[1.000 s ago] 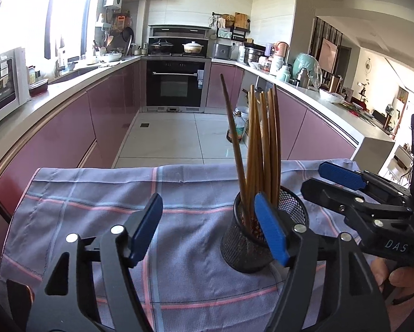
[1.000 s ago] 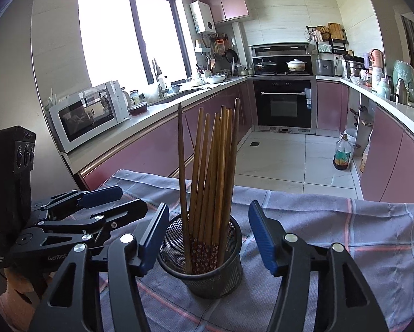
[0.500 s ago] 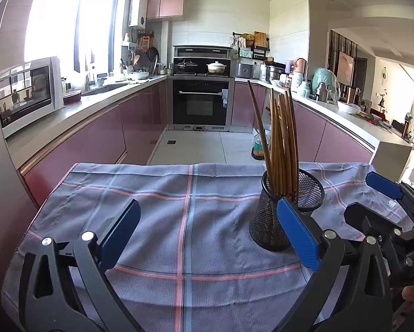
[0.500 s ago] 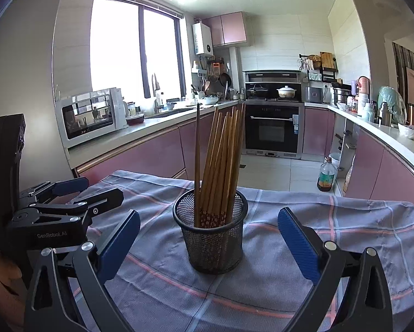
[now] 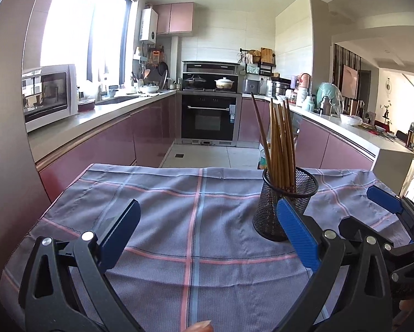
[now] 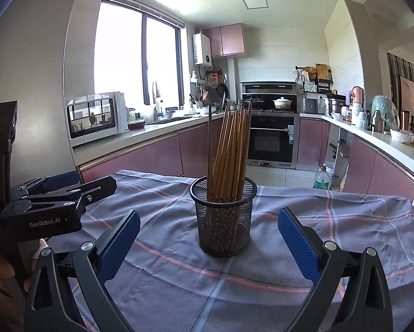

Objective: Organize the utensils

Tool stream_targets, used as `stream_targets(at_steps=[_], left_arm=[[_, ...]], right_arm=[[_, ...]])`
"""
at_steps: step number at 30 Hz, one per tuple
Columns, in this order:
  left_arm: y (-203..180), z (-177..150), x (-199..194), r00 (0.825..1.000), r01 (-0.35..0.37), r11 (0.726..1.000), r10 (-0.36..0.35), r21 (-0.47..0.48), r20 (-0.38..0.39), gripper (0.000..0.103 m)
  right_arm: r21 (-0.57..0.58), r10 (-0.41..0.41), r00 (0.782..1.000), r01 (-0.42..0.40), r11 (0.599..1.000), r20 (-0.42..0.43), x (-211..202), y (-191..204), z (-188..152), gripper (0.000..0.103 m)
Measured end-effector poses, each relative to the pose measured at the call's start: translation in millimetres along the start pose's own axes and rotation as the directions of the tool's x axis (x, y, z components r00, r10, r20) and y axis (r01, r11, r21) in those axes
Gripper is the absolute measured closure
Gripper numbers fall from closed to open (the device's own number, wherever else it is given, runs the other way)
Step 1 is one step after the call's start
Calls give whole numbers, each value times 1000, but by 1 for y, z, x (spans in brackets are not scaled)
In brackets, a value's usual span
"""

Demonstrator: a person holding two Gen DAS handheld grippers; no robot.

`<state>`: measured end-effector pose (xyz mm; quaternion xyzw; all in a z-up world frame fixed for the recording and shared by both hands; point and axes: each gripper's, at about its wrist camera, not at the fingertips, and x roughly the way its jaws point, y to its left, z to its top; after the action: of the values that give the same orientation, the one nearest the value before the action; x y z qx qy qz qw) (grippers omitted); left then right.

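A black mesh cup (image 6: pixel 223 221) stands upright on the checked cloth and holds several brown wooden chopsticks (image 6: pixel 230 155), handles up. My right gripper (image 6: pixel 208 238) is open and drawn back from the cup, blue pads wide apart with nothing between them. In the left wrist view the mesh cup (image 5: pixel 285 204) with its chopsticks (image 5: pixel 280 144) stands to the right, just beyond my right pad. My left gripper (image 5: pixel 207 232) is open over bare cloth and holds nothing. Each gripper shows in the other's view: the right gripper (image 5: pixel 386 207), the left gripper (image 6: pixel 68 185).
The table is covered by a purple-grey cloth with pink and blue stripes (image 5: pixel 196 221). Its far edge drops to the kitchen floor. Pink cabinets, a microwave (image 6: pixel 95 117) and an oven (image 5: pixel 209 119) stand well beyond. A fingertip (image 5: pixel 200 326) shows at the bottom edge.
Both grippers have pulled back from the mesh cup and their jaws have spread wider. The cup with its chopsticks now stands farther off and alone on the cloth.
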<state>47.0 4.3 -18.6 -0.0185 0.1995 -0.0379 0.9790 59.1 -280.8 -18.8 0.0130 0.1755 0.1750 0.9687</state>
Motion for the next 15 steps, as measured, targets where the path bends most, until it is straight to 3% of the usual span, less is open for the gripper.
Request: stream_targets(at_steps=[15], left_arm=[[-7, -8, -29, 998, -17, 1000, 16, 16, 66, 6]], right_arm=[[9, 1, 998, -1, 1000, 69, -24, 6, 0, 7]])
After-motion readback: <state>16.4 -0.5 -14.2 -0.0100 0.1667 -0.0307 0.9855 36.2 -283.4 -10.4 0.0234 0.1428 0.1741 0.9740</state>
